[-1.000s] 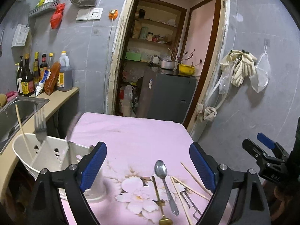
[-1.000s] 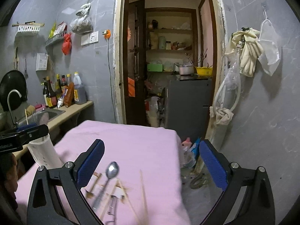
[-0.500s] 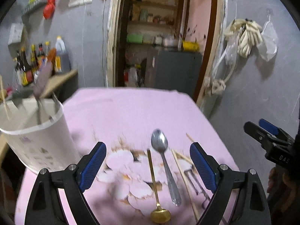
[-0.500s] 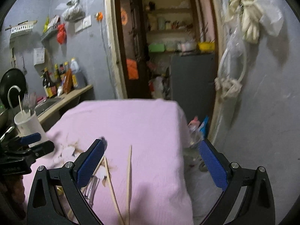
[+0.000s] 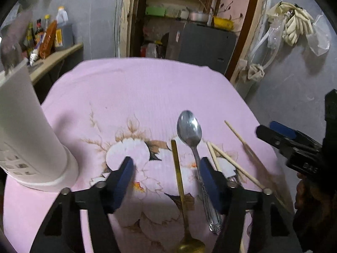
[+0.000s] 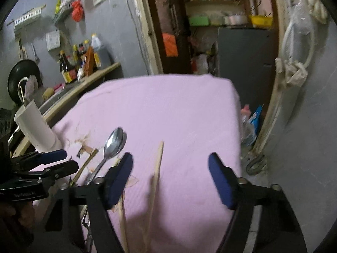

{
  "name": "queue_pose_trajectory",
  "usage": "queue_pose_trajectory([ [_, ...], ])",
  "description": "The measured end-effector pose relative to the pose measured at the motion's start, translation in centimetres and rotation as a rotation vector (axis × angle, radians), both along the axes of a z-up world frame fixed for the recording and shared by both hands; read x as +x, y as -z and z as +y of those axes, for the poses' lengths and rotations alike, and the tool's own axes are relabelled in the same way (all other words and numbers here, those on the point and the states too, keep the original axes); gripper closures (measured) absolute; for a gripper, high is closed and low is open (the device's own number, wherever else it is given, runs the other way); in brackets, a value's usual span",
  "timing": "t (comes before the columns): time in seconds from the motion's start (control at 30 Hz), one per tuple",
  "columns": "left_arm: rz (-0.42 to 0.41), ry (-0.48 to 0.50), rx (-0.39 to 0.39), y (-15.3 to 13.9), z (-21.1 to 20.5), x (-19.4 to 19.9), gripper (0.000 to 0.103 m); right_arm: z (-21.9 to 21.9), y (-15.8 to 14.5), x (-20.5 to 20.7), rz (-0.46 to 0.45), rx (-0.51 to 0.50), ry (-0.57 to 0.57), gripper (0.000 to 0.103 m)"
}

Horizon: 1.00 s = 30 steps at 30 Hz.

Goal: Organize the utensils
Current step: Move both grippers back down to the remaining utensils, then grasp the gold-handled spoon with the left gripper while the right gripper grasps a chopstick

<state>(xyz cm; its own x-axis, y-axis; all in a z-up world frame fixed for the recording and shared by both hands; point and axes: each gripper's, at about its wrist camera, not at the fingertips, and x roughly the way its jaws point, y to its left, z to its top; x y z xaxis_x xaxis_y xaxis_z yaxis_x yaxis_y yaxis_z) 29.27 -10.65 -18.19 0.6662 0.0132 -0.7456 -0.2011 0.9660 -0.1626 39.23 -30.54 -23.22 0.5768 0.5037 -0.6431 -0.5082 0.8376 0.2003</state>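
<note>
From the left wrist view, the left gripper (image 5: 166, 179) hangs low over the pink floral tablecloth (image 5: 137, 97) with its blue pads spread wide and nothing between them. Between the fingers lies a gold spoon (image 5: 179, 181), bowl toward the near edge, and just right of it a steel spoon (image 5: 194, 147) with its bowl pointing far. Wooden chopsticks (image 5: 231, 160) lie further right, and the right gripper (image 5: 280, 135) shows at the right edge. A white utensil holder (image 5: 27, 139) stands at the left on the cloth. From the right wrist view, the right gripper (image 6: 170, 179) is also spread and holds nothing; a chopstick (image 6: 157, 168) lies between its fingers, the steel spoon (image 6: 111, 145) to the left, the utensil holder (image 6: 35, 126) far left, and the left gripper (image 6: 56, 160) at the left edge.
</note>
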Motion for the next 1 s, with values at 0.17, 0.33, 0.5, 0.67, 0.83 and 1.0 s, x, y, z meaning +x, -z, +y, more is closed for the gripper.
queue_pose_trajectory([
  [0.17,0.057,0.025,-0.029,1.2,0.1,0.9,0.067,1.3,1.5,0.6,0.075,-0.021,-0.059,0.063],
  [0.33,0.076,0.056,-0.018,1.0,0.0,1.4,0.077,1.9,2.6,1.0,0.116,-0.036,-0.073,0.069],
  [0.5,0.147,0.126,0.014,0.9,-1.2,2.3,0.088,3.2,2.8,1.3,0.128,-0.091,-0.089,0.070],
  [0.67,0.183,0.145,-0.002,0.9,-1.1,2.9,0.089,4.0,2.5,1.8,0.135,-0.153,-0.096,0.071],
  [0.83,0.198,0.173,0.015,1.0,-1.0,3.1,0.094,5.2,2.1,1.8,0.142,-0.258,-0.077,0.076],
  [1.0,0.219,0.166,-0.033,0.8,0.0,3.4,0.098,5.2,1.4,2.9,0.239,-0.253,-0.031,0.097],
])
